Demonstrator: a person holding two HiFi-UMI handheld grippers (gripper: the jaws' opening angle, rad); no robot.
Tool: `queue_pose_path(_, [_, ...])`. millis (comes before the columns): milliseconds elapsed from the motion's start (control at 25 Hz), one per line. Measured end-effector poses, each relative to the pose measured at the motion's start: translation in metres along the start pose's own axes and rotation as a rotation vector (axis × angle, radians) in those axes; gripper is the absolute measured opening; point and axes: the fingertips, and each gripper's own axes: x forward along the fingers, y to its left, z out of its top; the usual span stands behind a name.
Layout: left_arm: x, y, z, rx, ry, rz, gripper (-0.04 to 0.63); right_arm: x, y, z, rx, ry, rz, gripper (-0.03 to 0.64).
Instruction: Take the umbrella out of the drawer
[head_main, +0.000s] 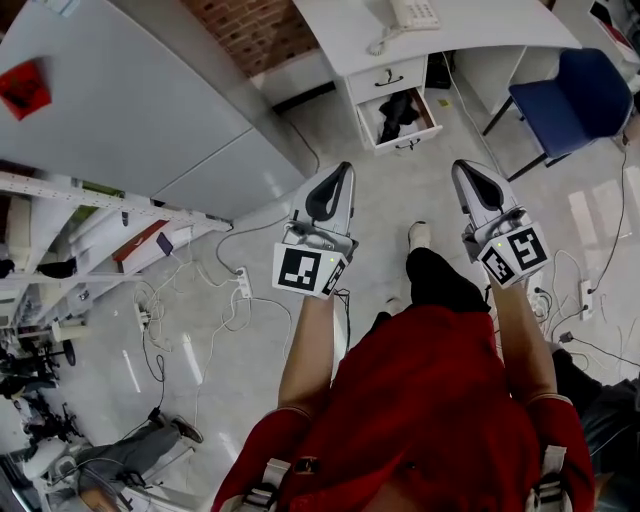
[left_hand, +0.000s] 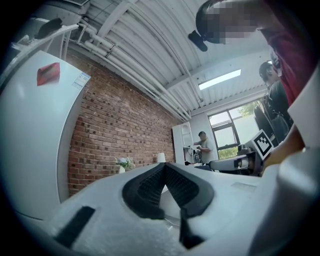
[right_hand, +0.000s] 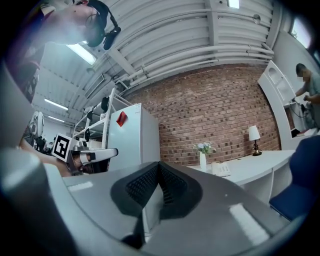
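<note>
A white desk (head_main: 470, 30) stands at the far end of the floor, and its lower drawer (head_main: 425, 131) is pulled open. Inside lies a black folded umbrella (head_main: 397, 112). Both grippers are held out level over the floor, well short of the drawer. My left gripper (head_main: 345, 168) is shut with nothing between its pads; in the left gripper view its tips (left_hand: 164, 165) meet. My right gripper (head_main: 460, 165) is likewise shut and empty, with its tips (right_hand: 159, 164) touching. The umbrella appears in neither gripper view.
A blue chair (head_main: 575, 95) stands right of the drawer, and a white phone (head_main: 412, 14) sits on the desk. A tall white cabinet (head_main: 130, 100) fills the left. Cables and a power strip (head_main: 243, 285) lie on the floor by a shelving rack (head_main: 60, 200).
</note>
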Motion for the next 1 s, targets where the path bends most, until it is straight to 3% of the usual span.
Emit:
queue_pose_path(200, [0.036, 0.037, -0.015, 0.032, 0.029, 0.036, 0.008, 0.045, -0.039, -0.017, 0.001, 0.009, -0.005, 0.014])
queue_pose_path(720, [0.173, 0.147, -0.08, 0.045, 0.072, 0.157, 0.008, 0.173, -0.172, -0.086, 0.043, 0.146, -0.036, 0.014])
queue_pose_path(1000, [0.226, 0.178, -0.121, 0.032, 0.146, 0.205, 0.008, 0.22, -0.236, -0.131, 0.09, 0.213, -0.043, 0.014])
